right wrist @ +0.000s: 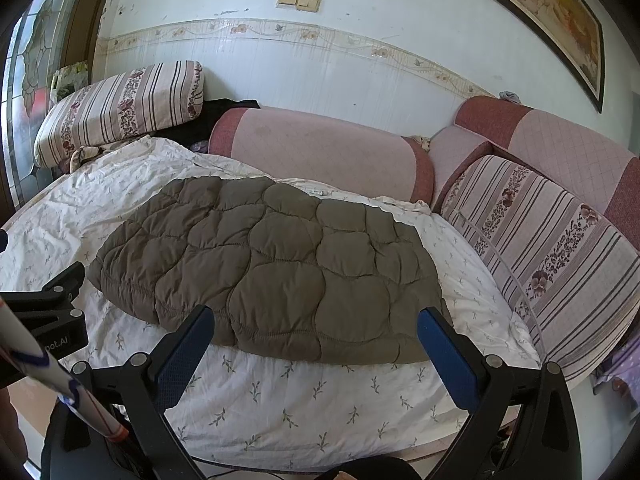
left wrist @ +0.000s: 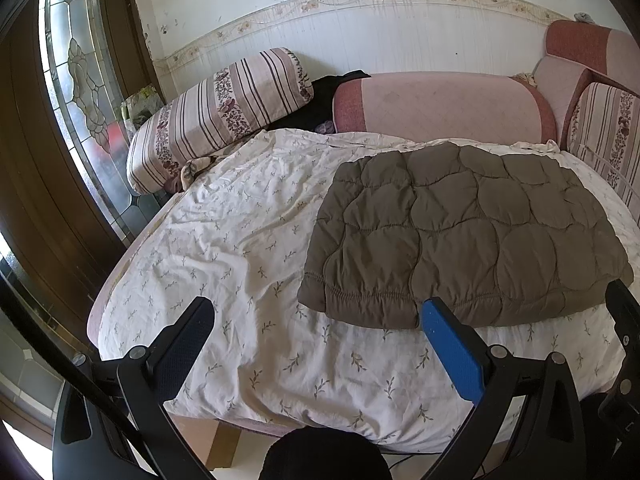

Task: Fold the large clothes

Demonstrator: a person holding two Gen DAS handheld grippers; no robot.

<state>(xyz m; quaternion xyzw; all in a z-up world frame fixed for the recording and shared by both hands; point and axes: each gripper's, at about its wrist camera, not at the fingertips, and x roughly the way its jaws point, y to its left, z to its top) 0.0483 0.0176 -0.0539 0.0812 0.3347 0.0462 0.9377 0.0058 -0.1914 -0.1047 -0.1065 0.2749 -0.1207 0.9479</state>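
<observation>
1. The quilted jacket (left wrist: 464,236) looks light, puffy and soft; it would likely compress under a pinch and spring back, its smooth shell perhaps slippery. The gathered hem nearest the cameras seems the firmest place to take hold.
2. It is olive-brown, stitched into rounded padded cells, lying flat in a compact rectangle.
3. It rests on the white leaf-print sheet (left wrist: 224,216) of the bed, towards the right side, near the pink cushions (right wrist: 320,148).
4. The left gripper (left wrist: 316,320) and right gripper (right wrist: 316,332) both hang with fingers spread apart, holding nothing, just short of the hem.
</observation>
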